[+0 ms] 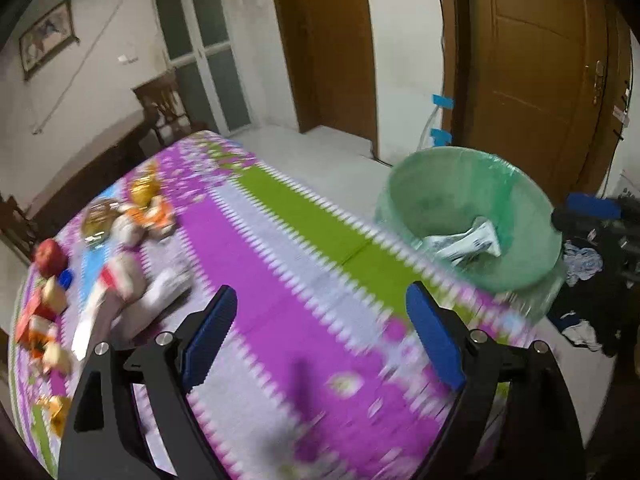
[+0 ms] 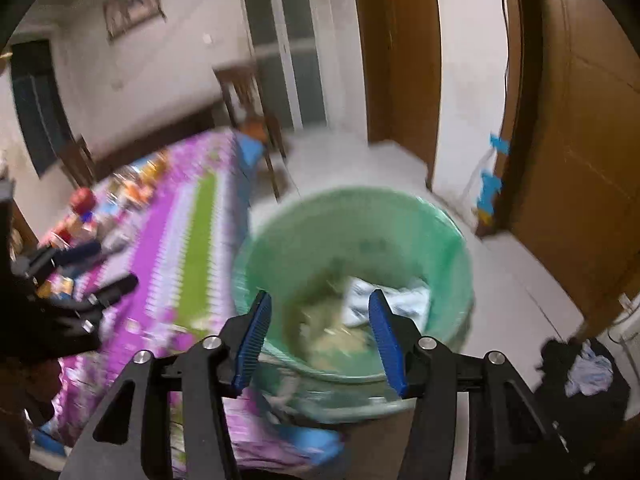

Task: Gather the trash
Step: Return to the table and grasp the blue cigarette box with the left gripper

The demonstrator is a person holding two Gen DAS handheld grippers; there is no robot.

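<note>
Trash sits low in the green bin (image 2: 356,248): my right wrist camera looks straight down into it and shows a white printed wrapper (image 2: 384,300) lying beside a blurred yellowish heap at the bottom. My right gripper (image 2: 320,340) hangs over the bin's near rim, released, blue pads spread with nothing between them. That same view catches my left gripper (image 2: 86,276) at the far left, out over the table.

From the left wrist camera the bin (image 1: 472,216) stands off the table's right edge, and only the wrapper (image 1: 468,242) shows inside. My left gripper (image 1: 320,332) is also released, pads wide apart above bare cloth. This view alone shows the clutter at the table's far left clearly: a red apple (image 1: 50,258), a blue cap (image 1: 65,279) just beside it, orange snack packets (image 1: 154,216), and white crumpled paper (image 1: 164,290) nearer my pads.

The table wears a purple cloth (image 1: 248,248) with a green stripe and white zigzag bands. Around it are a pale floor, a brown wooden door (image 1: 540,72), a glazed door, a framed picture (image 1: 46,38) on the wall, dark wooden chairs, and a heap of dark clothes (image 2: 588,368) on the floor at right.
</note>
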